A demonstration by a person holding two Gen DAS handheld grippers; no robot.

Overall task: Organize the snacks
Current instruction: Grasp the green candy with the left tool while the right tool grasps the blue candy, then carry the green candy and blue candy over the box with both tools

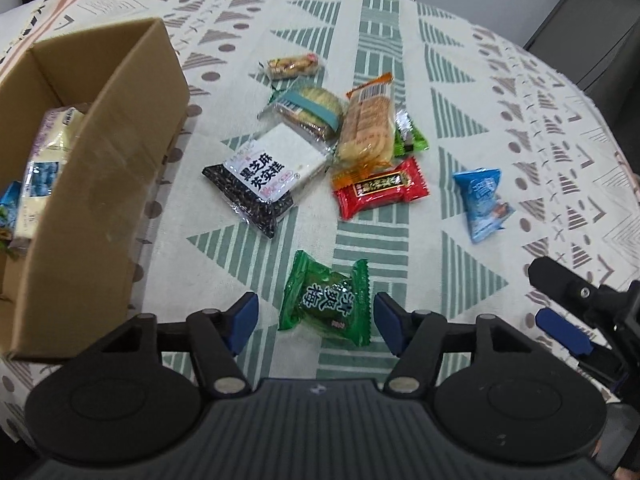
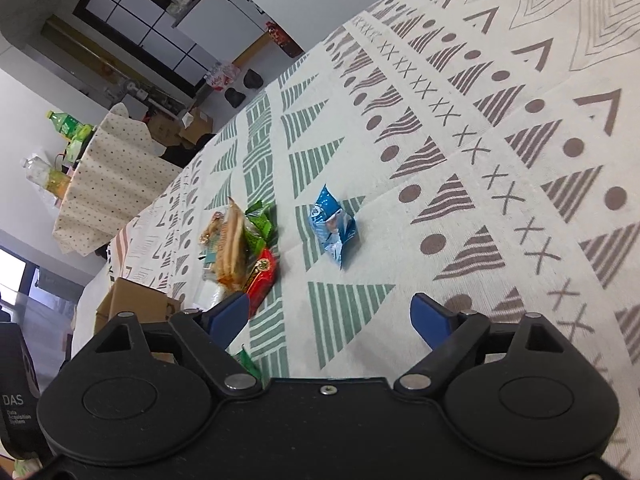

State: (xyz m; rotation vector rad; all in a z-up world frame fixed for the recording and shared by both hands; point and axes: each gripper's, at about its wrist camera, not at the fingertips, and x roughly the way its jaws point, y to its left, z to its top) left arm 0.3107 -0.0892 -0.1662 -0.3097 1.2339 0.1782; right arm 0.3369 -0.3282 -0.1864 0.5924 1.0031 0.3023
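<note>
**Left wrist view: green candy sits between wide jaws**

Left wrist view, from the left: an open cardboard box (image 1: 100, 184) stands on the patterned tabletop (image 1: 500, 92), with a pale snack bag (image 1: 44, 160) inside it. Right of the box lies a loose cluster of snacks: a black sesame cake packet (image 1: 266, 178), a round biscuit pack (image 1: 308, 110), a small bar (image 1: 292, 65), a long cracker pack (image 1: 366, 124), a red packet (image 1: 380, 188), and, set apart farther right, a blue packet (image 1: 482, 202). The left hand-held gripper (image 1: 316, 322) is spread wide and holds nothing; a green candy packet (image 1: 326, 298) lies flat on the cloth between its blue pads (image 1: 244, 316), not touching either. At the right edge, the right hand-held gripper (image 1: 560, 308) appears from the side.

The right wrist view shows that gripper (image 2: 332, 316) spread wide as well, empty, above bare cloth, with the blue packet (image 2: 334, 226) ahead of it. Only this view shows the room beyond: a second covered table (image 2: 108, 176) with bottles (image 2: 66, 124). Only the left view shows the box contents.
</note>
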